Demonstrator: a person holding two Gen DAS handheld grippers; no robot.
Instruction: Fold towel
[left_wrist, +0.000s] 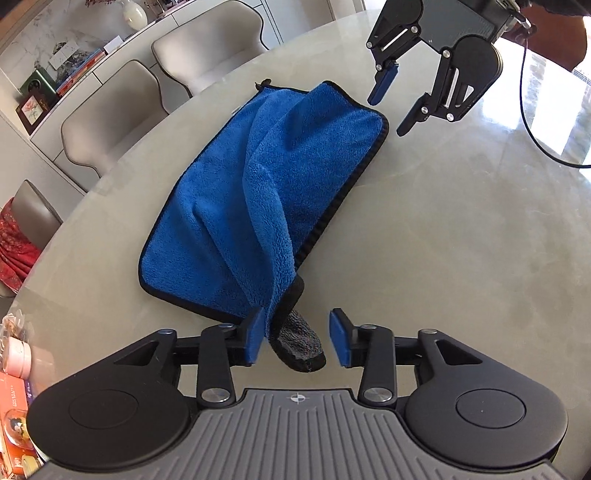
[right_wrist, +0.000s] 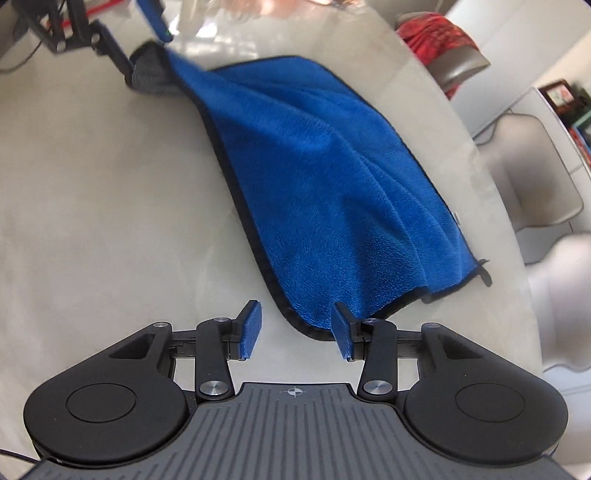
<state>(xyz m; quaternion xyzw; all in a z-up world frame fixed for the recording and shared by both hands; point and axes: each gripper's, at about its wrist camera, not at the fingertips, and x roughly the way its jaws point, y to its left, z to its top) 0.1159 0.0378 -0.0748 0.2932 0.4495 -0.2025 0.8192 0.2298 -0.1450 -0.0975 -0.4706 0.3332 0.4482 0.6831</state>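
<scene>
A blue towel (left_wrist: 229, 184) with black trim and a grey underside lies on the pale round table (left_wrist: 443, 229), with a raised ridge of cloth running along it. In the left wrist view my left gripper (left_wrist: 297, 338) stands open. The towel's turned-up grey corner (left_wrist: 301, 347) hangs between its pads and leans on the left pad (left_wrist: 256, 338), apart from the other one. My right gripper (right_wrist: 295, 330) is open just above the table at the opposite end. The black-trimmed edge (right_wrist: 306, 328) lies between its fingertips, unpinched. From the left wrist view it (left_wrist: 397, 105) hovers beside the far corner.
Several beige chairs (left_wrist: 110, 110) stand around the table's far rim, one with a red cloth (left_wrist: 14, 251) on it. Packaged items (left_wrist: 14, 354) sit at the table's edge near my left gripper. A black cable (left_wrist: 532, 122) trails from the right gripper. A sideboard (left_wrist: 66, 74) holds books.
</scene>
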